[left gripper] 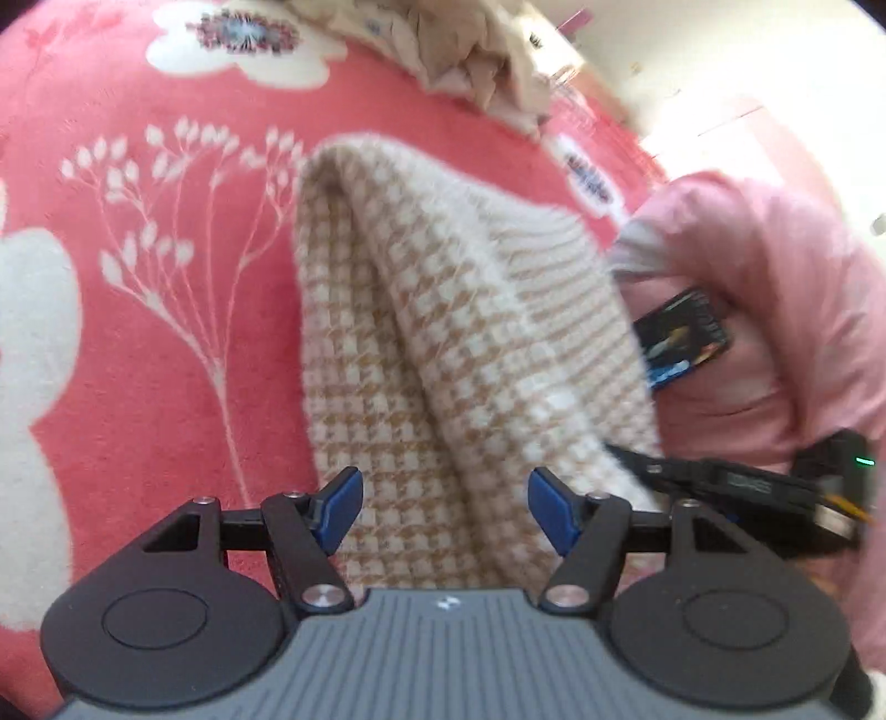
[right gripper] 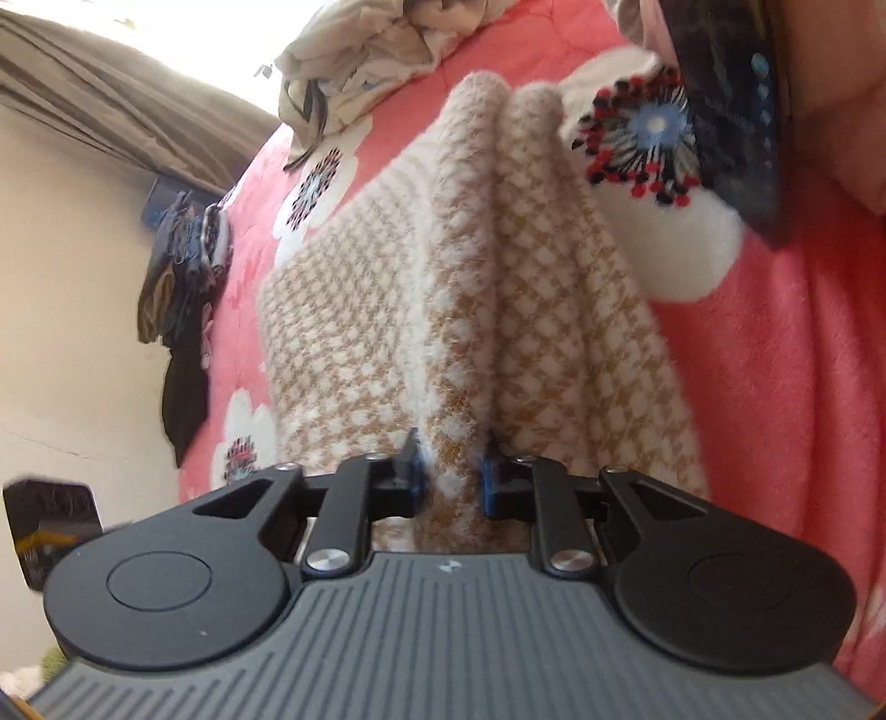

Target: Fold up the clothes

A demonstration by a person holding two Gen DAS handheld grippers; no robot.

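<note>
Pinching a raised ridge of the houndstooth knit [right gripper: 387,288], the right gripper [right gripper: 449,471] has its fingers nearly closed with fabric bunched between the blue pads. Left gripper [left gripper: 446,512] sits wide apart over the same knit [left gripper: 443,332], pads not pressing it, holding nothing. Garment lies doubled on the pink floral blanket [left gripper: 166,343] of the bed, ribbed hem toward the person's pink sleeve [left gripper: 775,288]. Fuzzy, thick, soft and limp; probably light, though blur makes thickness hard to judge. Should drape and sag, not slip. Best hold: hem corners or fold edge, taking both layers. Crumpled beige clothes [right gripper: 376,39] sit apart at the far edge.
</note>
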